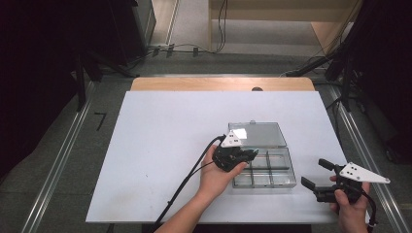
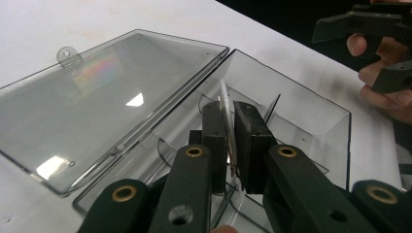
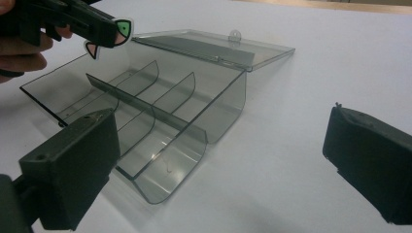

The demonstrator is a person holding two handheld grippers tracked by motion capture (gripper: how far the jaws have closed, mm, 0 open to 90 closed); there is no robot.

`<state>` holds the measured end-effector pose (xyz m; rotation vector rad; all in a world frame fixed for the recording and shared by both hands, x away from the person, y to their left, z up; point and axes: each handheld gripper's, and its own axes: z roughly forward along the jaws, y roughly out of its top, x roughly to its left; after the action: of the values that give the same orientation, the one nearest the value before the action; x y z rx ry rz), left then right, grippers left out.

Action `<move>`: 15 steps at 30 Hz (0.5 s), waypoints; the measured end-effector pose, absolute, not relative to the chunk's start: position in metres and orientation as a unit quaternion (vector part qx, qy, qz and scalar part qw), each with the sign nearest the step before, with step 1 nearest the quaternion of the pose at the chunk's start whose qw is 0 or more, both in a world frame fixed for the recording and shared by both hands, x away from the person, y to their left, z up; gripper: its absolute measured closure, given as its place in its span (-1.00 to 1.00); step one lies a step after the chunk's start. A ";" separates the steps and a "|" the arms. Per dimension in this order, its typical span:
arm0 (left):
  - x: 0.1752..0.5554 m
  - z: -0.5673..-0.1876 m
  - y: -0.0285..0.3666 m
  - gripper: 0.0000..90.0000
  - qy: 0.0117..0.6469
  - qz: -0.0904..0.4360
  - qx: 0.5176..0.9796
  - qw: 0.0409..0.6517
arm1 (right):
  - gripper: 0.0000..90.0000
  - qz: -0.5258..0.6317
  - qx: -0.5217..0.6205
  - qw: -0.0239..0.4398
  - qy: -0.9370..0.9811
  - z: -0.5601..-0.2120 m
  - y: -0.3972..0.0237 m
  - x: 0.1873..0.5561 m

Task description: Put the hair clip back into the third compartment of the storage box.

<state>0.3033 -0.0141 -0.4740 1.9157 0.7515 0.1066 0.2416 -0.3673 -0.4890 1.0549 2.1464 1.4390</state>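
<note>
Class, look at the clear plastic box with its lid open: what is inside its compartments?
The clear box holds upright dividers and no loose items that show. The left gripper holds a small flat sticker above it. The compartment floor under that gripper's jaws is covered.

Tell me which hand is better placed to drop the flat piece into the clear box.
Left. The left gripper is shut on the small flat card and sits over the open divided box. The right gripper stands open beside the box, holding nothing.
</note>
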 end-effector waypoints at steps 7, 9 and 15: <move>0.307 -0.473 -0.022 0.84 0.308 0.041 0.798 0.517 | -1.00 0.509 0.372 0.174 0.757 -0.490 -0.368 0.242; 0.308 -0.472 -0.025 0.84 0.305 0.042 0.800 0.515 | -1.00 0.509 0.371 0.174 0.757 -0.490 -0.368 0.242; 0.310 -0.472 -0.031 0.84 0.305 0.039 0.800 0.515 | -1.00 0.508 0.371 0.175 0.757 -0.490 -0.368 0.242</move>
<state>0.3105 -0.0309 -0.4718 1.9218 0.7320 0.0941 0.2421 -0.3675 -0.4899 1.0515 2.1466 1.4404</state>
